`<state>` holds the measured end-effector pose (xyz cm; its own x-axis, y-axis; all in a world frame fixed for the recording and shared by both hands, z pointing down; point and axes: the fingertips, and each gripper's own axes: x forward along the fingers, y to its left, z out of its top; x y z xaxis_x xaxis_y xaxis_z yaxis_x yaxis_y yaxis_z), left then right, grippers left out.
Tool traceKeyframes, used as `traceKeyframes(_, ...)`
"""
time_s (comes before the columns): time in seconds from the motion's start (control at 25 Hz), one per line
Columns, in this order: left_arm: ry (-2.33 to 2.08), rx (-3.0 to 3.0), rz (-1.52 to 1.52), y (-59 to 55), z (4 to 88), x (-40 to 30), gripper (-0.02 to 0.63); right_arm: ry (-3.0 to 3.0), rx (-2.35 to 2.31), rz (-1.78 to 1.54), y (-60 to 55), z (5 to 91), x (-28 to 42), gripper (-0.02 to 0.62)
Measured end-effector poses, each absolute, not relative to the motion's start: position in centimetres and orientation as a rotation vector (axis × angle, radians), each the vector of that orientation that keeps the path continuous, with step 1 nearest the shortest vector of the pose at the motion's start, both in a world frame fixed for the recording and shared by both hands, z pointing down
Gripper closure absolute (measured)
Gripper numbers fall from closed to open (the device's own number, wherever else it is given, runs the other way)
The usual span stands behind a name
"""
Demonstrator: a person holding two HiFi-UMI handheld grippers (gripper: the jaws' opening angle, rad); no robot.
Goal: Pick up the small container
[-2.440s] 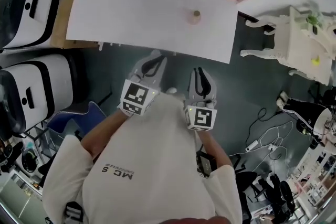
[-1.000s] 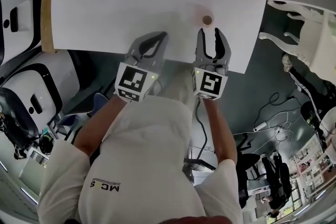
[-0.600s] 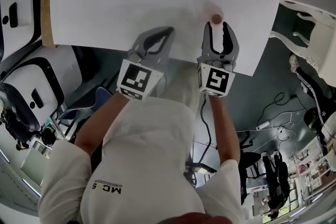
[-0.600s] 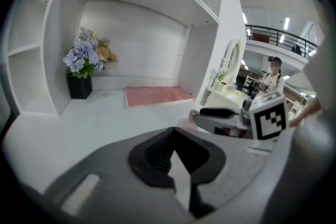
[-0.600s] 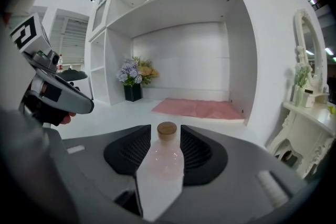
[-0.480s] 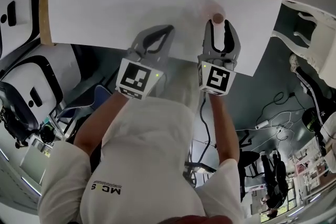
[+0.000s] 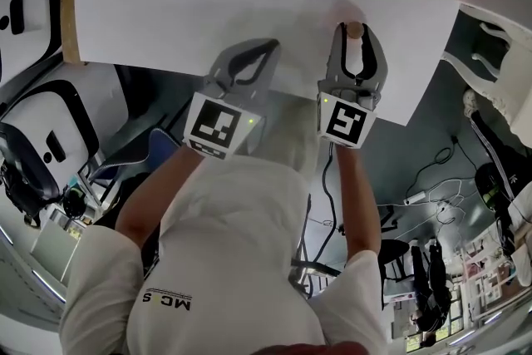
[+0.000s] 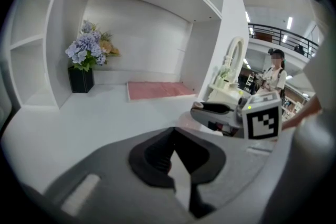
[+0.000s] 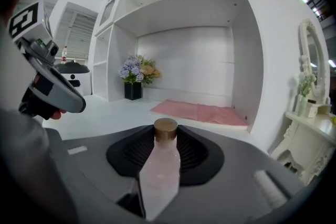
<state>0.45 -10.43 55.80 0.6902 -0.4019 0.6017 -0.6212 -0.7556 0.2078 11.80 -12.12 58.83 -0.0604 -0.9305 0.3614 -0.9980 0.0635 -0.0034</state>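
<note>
Right gripper (image 9: 164,157): jaws are closing with the small container (image 9: 160,178) standing upright between them. It fills the gap, but I can't confirm the pads are biting yet. I'm calling it not gripped.

Left gripper (image 8: 176,168): jaws are all but together, just a sliver of gap and nothing in it. It's parked over the near edge of the white table (image 7: 208,4), just beside the right gripper (image 7: 355,46).

The container (image 7: 355,30) is on the table near the front edge, towards the right-hand side, between the right jaw tips. The pink mat (image 9: 202,111) lies well behind it.

Handling, my read:
- Small, so probably light.
- The body looks like rigid frosted glass or hard plastic, so I don't expect any give.
- The surface is likely smooth and could slip if pinched too lightly.
- It's tall for its footprint, so an off-centre squeeze could tip it.
- If it's glass, a drop matters.

Grip point: mid-body on the flat side faces, below the cap (image 9: 166,130) and not on it.

Looks: a pale pink translucent bottle with faint sparkle. The sides look flat and faceted, narrowing towards a round bronze-gold cap.
</note>
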Motion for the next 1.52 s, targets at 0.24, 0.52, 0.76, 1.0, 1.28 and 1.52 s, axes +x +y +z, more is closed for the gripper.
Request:
traceKeyframes(0.24, -0.789, 2.5, 0.778, -10.2, 56.3, 0.6, 0.607, -2.107, 1.974, 0.362, -12.1, 58.5, 12.0, 0.469)
traceKeyframes(0.52, -0.782, 2.502, 0.789, -10.3, 56.5, 0.6, 0.607, -2.107, 1.986, 0.389, -11.8, 58.5, 12.2, 0.471)
traceKeyframes(0.76, -0.788, 2.506, 0.782, -10.3, 55.6, 1.1, 0.607, -2.149, 1.969, 0.384, -11.5, 56.8, 12.1, 0.471)
traceKeyframes(1.0, -0.81, 2.535, 0.737, -10.3, 52.3, 1.1, 0.607, -2.181, 1.895, 0.424, -10.1, 53.4, 12.1, 0.471)
traceKeyframes(1.28, -0.84, 2.585, 0.653, -10.3, 47.4, 0.5, 0.607, -2.265, 1.857, 0.416, -8.2, 46.8, 10.6, 0.471)
traceKeyframes(1.52, -0.861, 2.65, 0.586, -10.0, 42.4, -0.4, 0.607, -2.3, 1.802, 0.377, -6.4, 42.4, 9.4, 0.471)
